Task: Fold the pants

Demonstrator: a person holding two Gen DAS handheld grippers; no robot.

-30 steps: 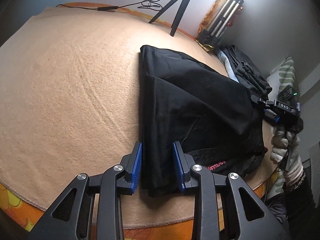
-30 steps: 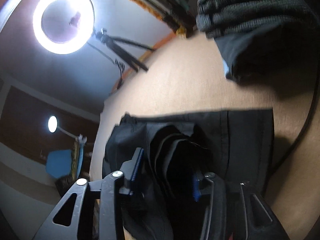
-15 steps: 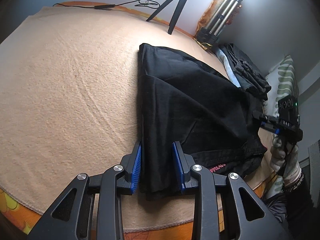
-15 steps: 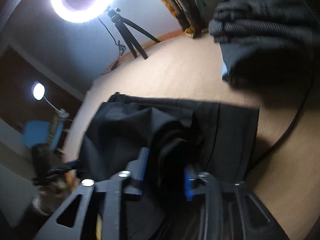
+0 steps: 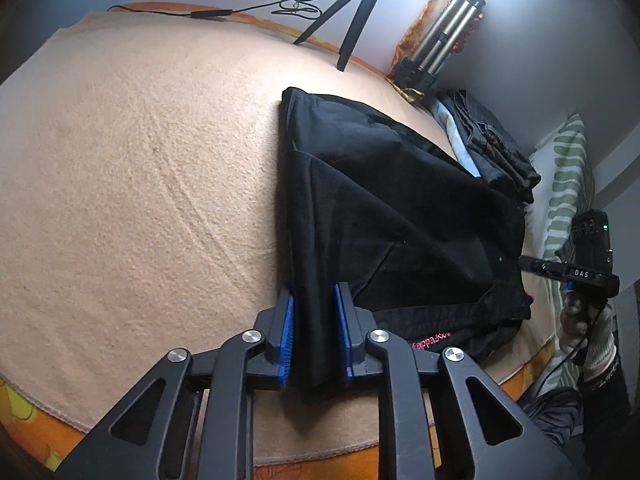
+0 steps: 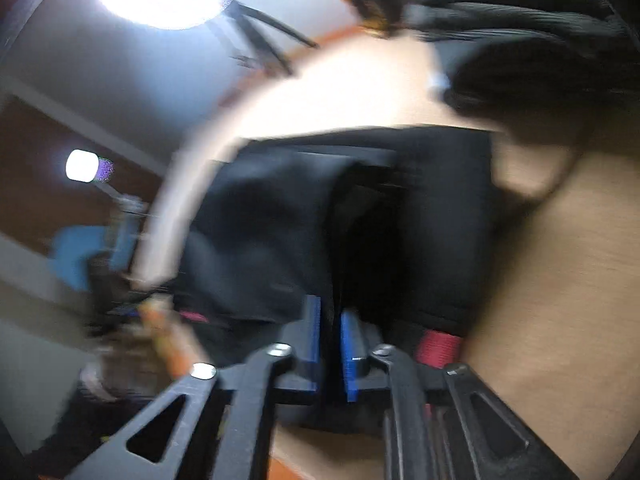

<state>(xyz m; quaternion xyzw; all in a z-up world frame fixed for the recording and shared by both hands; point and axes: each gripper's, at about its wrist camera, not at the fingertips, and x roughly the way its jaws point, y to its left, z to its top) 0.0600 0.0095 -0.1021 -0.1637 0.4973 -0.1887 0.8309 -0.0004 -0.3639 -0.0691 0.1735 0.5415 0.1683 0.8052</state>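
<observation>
Black pants (image 5: 384, 216) — folded, creased, pink-lettered waistband

1. The pants (image 5: 384, 208) are spread on the bed (image 5: 140, 180), right of its middle.
2. A clothes pile (image 5: 492, 152) is laid behind them.
3. Two tripods (image 5: 352, 12) are stood at the far edge.

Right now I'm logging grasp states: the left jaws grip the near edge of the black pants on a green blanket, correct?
Not quite: in the left wrist view the blanket is peach, not green. The left gripper does grip the near edge of the black pants.
</observation>
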